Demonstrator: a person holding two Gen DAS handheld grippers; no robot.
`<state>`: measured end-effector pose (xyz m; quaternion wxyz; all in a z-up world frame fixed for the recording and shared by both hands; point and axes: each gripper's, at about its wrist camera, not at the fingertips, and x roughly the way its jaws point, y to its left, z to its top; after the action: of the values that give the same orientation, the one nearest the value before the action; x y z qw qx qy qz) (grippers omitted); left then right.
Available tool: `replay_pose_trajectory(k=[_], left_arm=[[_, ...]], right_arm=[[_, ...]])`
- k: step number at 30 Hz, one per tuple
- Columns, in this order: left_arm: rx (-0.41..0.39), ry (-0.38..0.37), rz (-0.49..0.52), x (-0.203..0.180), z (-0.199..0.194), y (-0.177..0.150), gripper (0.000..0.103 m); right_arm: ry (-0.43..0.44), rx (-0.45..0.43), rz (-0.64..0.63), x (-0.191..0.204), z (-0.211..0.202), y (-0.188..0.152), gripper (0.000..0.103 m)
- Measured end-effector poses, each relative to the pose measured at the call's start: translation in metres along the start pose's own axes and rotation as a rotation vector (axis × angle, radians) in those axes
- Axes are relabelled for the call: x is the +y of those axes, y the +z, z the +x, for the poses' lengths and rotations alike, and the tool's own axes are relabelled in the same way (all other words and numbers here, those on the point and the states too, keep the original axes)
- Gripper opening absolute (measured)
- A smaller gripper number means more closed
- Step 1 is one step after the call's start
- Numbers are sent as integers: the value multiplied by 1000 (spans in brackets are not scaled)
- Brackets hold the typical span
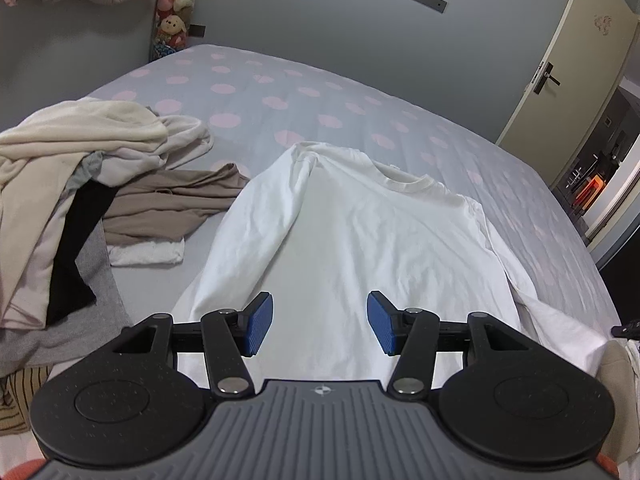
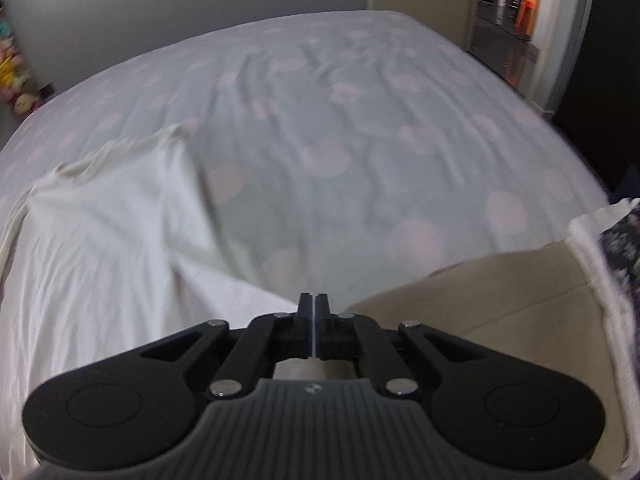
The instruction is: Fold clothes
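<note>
Soft, creased white cotton shirt on a matt dotted cloth bedsheet; matt black plastic left tool, ribbed blue pads.

- The bed, covered by a grey cotton sheet printed with large pale pink dots, carries everything; in the right wrist view the sheet is rippled ahead of the closed fingers.
- A white long-sleeved crew-neck shirt lies flat on it, directly ahead of and under the left fingers, collar at the far end.
- A heap of cream, white, black and grey garments lies left of the left fingers.
- A crumpled beige-brown garment lies between the heap and the shirt.
- A beige fabric piece lies right of the right fingers.
</note>
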<state>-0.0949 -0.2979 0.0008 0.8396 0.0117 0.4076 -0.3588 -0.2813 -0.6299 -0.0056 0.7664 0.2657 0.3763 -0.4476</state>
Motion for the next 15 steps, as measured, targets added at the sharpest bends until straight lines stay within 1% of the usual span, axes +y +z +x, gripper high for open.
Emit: replay_pose_trajectory(k=[4,6,9,12,14,15], left_arm=[[13,32,4,0,5,7,50],[22,43,0,0,9,10,50],[43,62,10,-3,15,13,50],[64,76,43,-10,22,15,50],[74,73,57,-14,26,15,50],[80,70,63,-15,28,15,50]], right_arm=[[-49,-1,39,-36,5,19,1],[-32,9,47,-45,11,19,1],[38,23,28,-36,15,3,5],[114,43,-19,-17,20,-16,8],[166,59,-51,-1,25,-30,13],[191,72,-72,7,28,-37,21]])
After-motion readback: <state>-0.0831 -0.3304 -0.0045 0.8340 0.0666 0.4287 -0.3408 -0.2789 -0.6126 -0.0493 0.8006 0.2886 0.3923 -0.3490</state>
